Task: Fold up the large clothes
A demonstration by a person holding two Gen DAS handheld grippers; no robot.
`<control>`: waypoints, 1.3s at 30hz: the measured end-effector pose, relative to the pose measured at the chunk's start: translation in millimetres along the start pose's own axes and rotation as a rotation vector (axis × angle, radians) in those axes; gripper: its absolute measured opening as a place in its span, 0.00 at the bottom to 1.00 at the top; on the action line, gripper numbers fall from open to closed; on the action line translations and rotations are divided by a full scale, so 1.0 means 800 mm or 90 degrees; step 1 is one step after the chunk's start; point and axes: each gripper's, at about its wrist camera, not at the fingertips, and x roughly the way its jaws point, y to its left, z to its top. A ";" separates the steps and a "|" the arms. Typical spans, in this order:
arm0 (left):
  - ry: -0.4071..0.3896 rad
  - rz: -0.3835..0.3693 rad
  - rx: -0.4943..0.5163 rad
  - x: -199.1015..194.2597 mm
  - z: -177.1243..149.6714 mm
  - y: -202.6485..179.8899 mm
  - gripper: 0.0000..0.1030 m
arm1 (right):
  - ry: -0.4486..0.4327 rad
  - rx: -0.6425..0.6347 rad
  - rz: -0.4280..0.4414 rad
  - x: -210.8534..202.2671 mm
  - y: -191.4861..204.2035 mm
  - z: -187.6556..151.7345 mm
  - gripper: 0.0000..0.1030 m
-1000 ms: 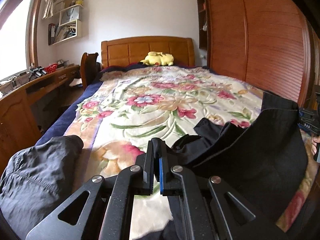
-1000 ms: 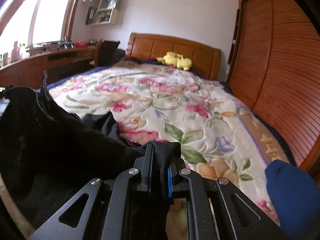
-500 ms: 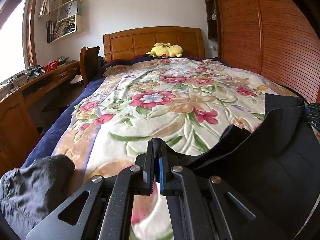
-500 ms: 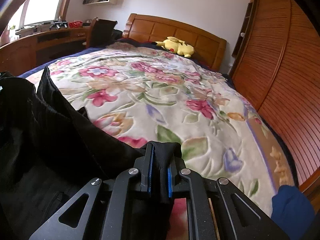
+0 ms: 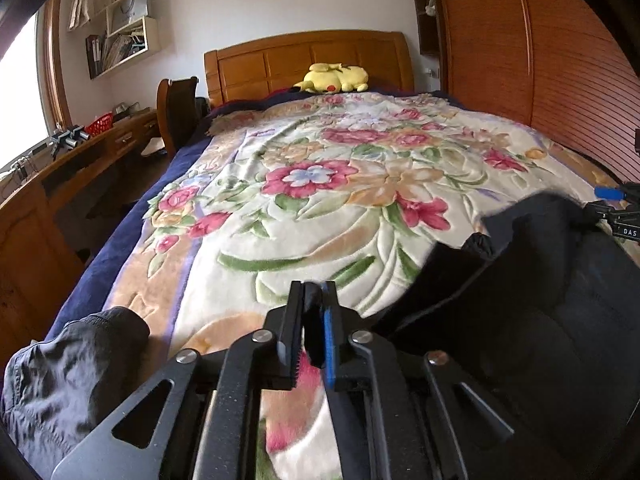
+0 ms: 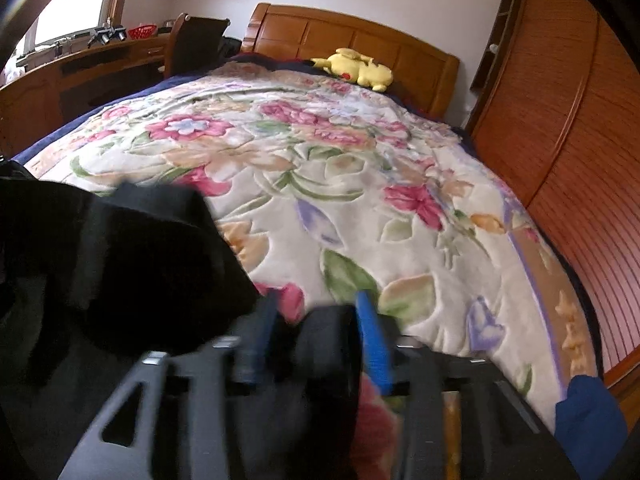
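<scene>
Left wrist view: left gripper (image 5: pixel 314 300) narrowly pinches black garment (image 5: pixel 532 304); right gripper (image 6: pixel 316 320), blurred, seemingly wider around cloth, floral bed (image 5: pixel 320 200) ahead.

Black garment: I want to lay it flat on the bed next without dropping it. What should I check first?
1. Left tool grips the black garment: ok, fabric sits between its fingers.
2. Right tool grips it: not ok, its jaws stand apart; the view is blurred.
3. Floral blanket ahead has room for laying: ok.
4. Grey garment at the near left edge is apart from the black one: ok.
5. Garment hangs smooth: not ok, it is bunched.
</scene>
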 end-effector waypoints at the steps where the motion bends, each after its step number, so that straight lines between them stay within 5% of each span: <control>1: -0.006 -0.006 -0.004 -0.007 -0.001 0.000 0.25 | -0.008 0.005 -0.008 -0.001 -0.003 0.001 0.65; 10: -0.019 -0.090 -0.012 -0.061 -0.026 -0.016 0.74 | -0.044 -0.042 0.024 -0.047 0.035 -0.021 0.70; 19: -0.004 -0.130 -0.017 -0.102 -0.081 -0.056 0.74 | -0.047 -0.059 0.147 -0.095 0.087 -0.091 0.70; 28: 0.024 -0.131 -0.028 -0.112 -0.130 -0.074 0.74 | 0.049 -0.008 0.193 -0.033 0.088 -0.145 0.70; 39: 0.041 -0.100 -0.008 -0.101 -0.161 -0.080 0.74 | 0.017 -0.006 0.159 -0.073 0.095 -0.140 0.70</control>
